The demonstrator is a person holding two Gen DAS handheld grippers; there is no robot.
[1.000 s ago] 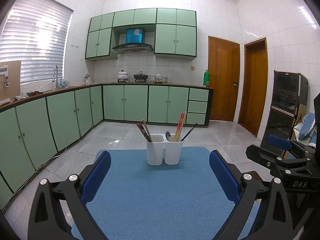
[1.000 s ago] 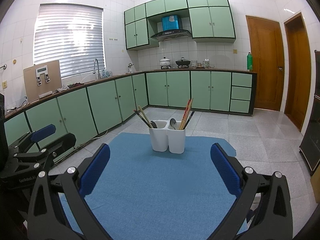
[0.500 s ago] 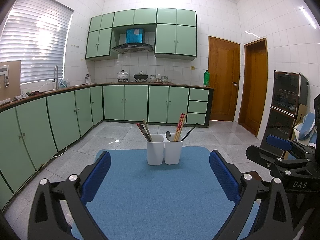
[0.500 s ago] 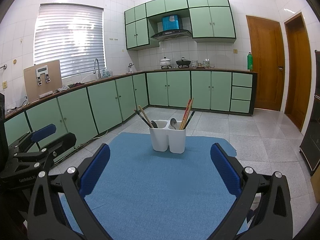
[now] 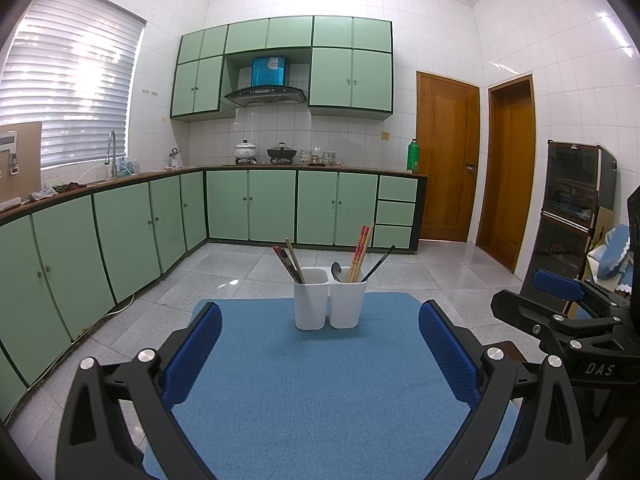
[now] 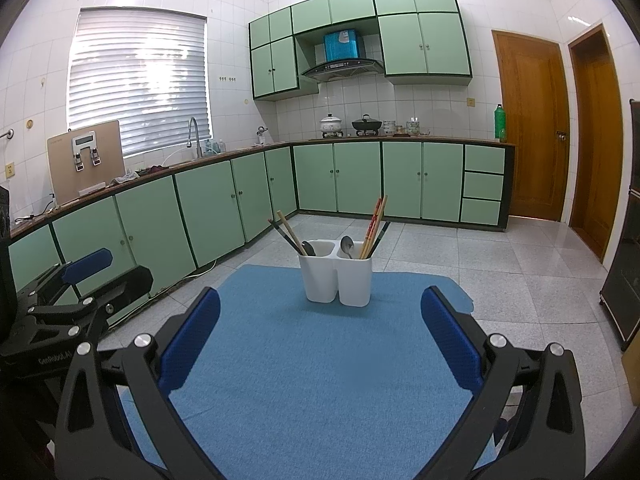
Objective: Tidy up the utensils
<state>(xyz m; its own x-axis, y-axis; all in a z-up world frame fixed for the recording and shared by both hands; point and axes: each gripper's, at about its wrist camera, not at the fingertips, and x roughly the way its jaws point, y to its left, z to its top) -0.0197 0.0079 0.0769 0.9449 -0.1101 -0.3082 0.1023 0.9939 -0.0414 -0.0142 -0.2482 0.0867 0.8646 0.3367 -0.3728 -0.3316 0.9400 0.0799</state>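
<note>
A white two-compartment utensil holder (image 5: 330, 304) (image 6: 335, 280) stands upright at the far end of a blue mat (image 5: 320, 384) (image 6: 320, 368). Its left compartment holds dark and wooden chopsticks (image 5: 289, 262) (image 6: 286, 234) and a dark spoon (image 6: 308, 248). The right compartment holds a metal spoon (image 5: 336, 271) (image 6: 346, 245), red-and-wood chopsticks (image 5: 360, 252) (image 6: 374, 226) and a black chopstick (image 5: 380, 262). My left gripper (image 5: 320, 344) hovers open over the mat's near half, with nothing between its fingers. My right gripper (image 6: 320, 332) does the same, open and holding nothing.
Each wrist view shows the other gripper at its edge: the right gripper (image 5: 568, 320) and the left gripper (image 6: 68, 292). Green kitchen cabinets (image 5: 120, 232) line the left and back walls. A dark cabinet (image 5: 572, 216) stands on the right near two wooden doors (image 5: 446, 160).
</note>
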